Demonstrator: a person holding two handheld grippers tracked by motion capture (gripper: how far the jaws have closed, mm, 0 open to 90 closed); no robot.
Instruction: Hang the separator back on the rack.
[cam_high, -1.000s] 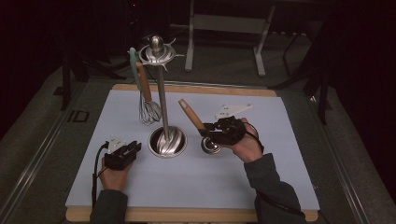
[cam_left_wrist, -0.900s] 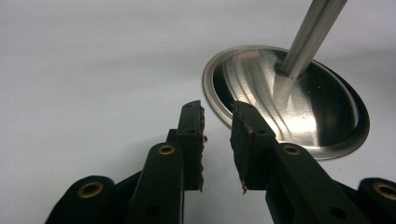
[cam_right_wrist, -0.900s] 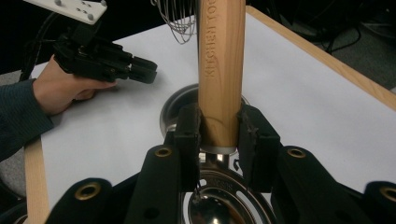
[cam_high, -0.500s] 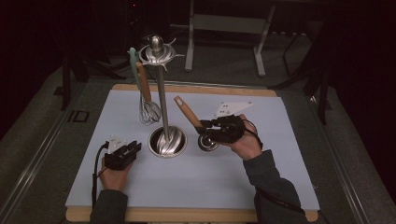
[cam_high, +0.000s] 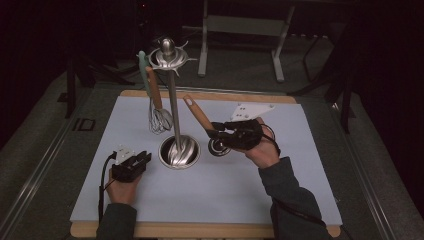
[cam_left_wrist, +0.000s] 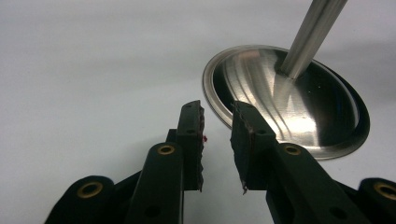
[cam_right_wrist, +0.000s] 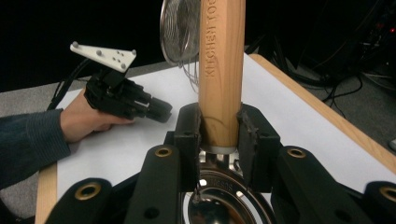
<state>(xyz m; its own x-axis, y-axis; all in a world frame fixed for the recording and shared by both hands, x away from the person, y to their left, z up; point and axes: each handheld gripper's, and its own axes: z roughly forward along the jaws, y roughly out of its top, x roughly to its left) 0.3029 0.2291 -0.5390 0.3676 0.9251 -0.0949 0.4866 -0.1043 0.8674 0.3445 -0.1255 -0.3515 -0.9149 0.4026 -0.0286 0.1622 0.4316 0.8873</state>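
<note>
A steel utensil stand (cam_high: 179, 151) rises from a round base (cam_left_wrist: 289, 102) on the pale mat. A wooden-handled whisk (cam_high: 159, 117) and a mint-green utensil (cam_high: 142, 65) hang from its top crown. My right gripper (cam_high: 215, 132) is shut on the lower end of a wooden handle (cam_right_wrist: 222, 70), just above the utensil's round metal head (cam_high: 219, 146). The handle (cam_high: 197, 114) leans up and left toward the pole. My left gripper (cam_high: 144, 158) rests on the mat left of the base. Its jaws stand open with nothing between them (cam_left_wrist: 217, 135).
The mat (cam_high: 240, 190) lies on a wooden board (cam_high: 200, 231) whose edge shows at front and back. In the right gripper view the whisk's wires (cam_right_wrist: 180, 32) hang just behind the held handle, and the other hand holds its gripper (cam_right_wrist: 126, 100) farther off. Dark floor and a metal frame (cam_high: 240, 25) lie beyond.
My right gripper has shifted slightly left toward the stand with the wooden-handled utensil in it. The left gripper has stayed where it was.
</note>
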